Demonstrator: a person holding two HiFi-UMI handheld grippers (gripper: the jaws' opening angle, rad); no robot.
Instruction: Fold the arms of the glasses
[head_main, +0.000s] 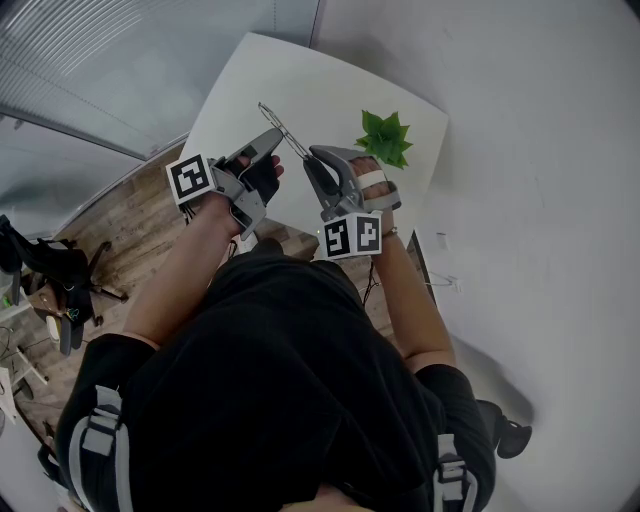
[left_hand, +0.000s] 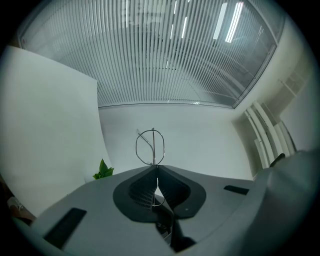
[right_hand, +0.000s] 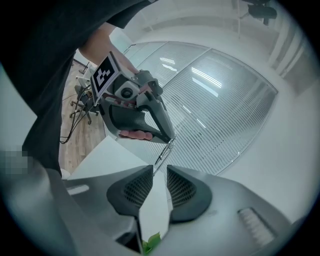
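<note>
Left gripper (head_main: 272, 138) held above white worktop (head_main: 300, 75), jaws pinched shut on thin wire of glasses (left_hand: 150, 146). I see round rim standing just past jaw tips. Right gripper (right_hand: 159, 172) close alongside, jaws narrowly apart, gripping nothing. Wire arm end sits just ahead of its gap. Green plant (head_main: 384, 138) at worktop's right edge.

Thin metal wire-frame glasses (left_hand: 153, 146) (one oval rim visible) held up in midair.

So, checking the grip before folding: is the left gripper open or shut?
Shut: the left gripper clamps the glasses, jaws meeting on the wire frame.
</note>
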